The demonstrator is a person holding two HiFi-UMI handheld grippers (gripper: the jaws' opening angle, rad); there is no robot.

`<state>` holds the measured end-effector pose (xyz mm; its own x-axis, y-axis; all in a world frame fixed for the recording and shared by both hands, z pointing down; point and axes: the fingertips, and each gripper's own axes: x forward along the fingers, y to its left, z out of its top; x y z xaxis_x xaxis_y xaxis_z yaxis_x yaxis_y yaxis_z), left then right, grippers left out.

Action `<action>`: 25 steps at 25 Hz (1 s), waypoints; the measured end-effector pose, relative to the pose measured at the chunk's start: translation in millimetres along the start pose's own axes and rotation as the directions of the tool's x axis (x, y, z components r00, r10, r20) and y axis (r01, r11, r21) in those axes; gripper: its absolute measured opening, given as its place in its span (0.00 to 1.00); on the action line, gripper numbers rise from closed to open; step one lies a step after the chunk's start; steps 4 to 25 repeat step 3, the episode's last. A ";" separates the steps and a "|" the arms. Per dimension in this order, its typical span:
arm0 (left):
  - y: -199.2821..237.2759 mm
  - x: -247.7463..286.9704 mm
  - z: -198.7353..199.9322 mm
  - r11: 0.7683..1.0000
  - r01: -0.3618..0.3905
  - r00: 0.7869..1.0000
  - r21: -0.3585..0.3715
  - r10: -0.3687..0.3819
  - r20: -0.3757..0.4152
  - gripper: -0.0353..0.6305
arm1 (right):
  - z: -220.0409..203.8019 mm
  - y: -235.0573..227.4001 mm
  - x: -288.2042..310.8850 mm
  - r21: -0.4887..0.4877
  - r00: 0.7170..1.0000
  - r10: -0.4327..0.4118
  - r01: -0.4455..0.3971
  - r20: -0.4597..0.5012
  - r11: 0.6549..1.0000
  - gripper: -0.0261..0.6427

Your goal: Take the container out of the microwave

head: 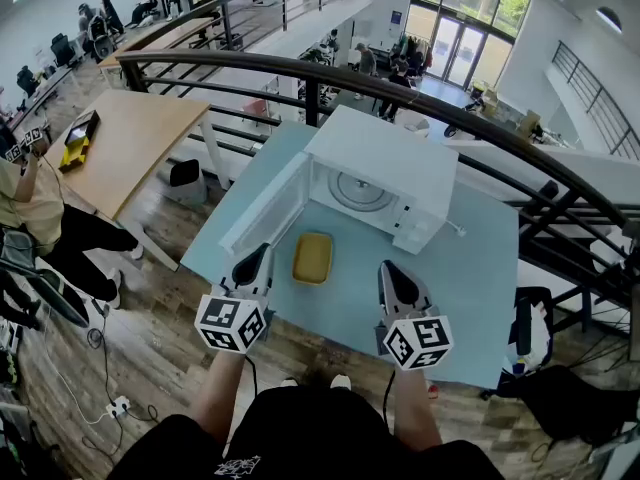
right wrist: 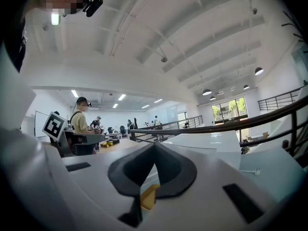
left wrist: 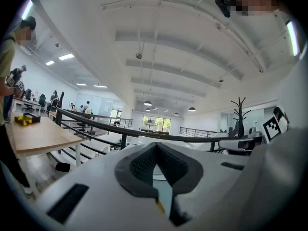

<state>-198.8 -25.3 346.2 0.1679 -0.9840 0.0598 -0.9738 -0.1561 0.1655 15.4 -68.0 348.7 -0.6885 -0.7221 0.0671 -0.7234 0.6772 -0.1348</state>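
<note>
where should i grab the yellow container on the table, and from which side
Probably its near short rim, pinched from above with one jaw inside and one outside. The yellow container lies flat and open-topped on the table, that edge facing the person, with the microwave behind it.

Wood-plank floor [head: 150,298] is running under a light blue table [head: 480,268]. A curved black railing [head: 400,90] is fencing the mezzanine edge. A wooden desk [head: 130,138] is sitting off left. Daylight is coming through glass doors [head: 455,43], and pendant lamps [left wrist: 147,103] are glowing under the white ceiling [left wrist: 183,32].
</note>
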 end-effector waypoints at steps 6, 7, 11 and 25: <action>3.4 -2.0 -0.5 1.000 -0.002 1.000 0.000 0.002 0.001 0.06 | -2.0 2.9 1.5 -0.006 1.000 -0.002 0.002 -0.004 1.000 0.05; 3.4 -2.0 -0.5 1.000 -0.002 1.000 0.000 0.002 0.001 0.06 | -2.0 2.9 1.5 -0.006 1.000 -0.002 0.002 -0.004 1.000 0.05; 3.4 -2.0 -0.5 1.000 -0.002 1.000 0.000 0.002 0.001 0.06 | -2.0 2.9 1.5 -0.006 1.000 -0.002 0.002 -0.004 1.000 0.05; 3.4 -2.0 -0.5 1.000 -0.002 1.000 0.000 0.002 0.001 0.06 | -2.0 2.9 1.5 -0.006 1.000 -0.002 0.002 -0.004 1.000 0.05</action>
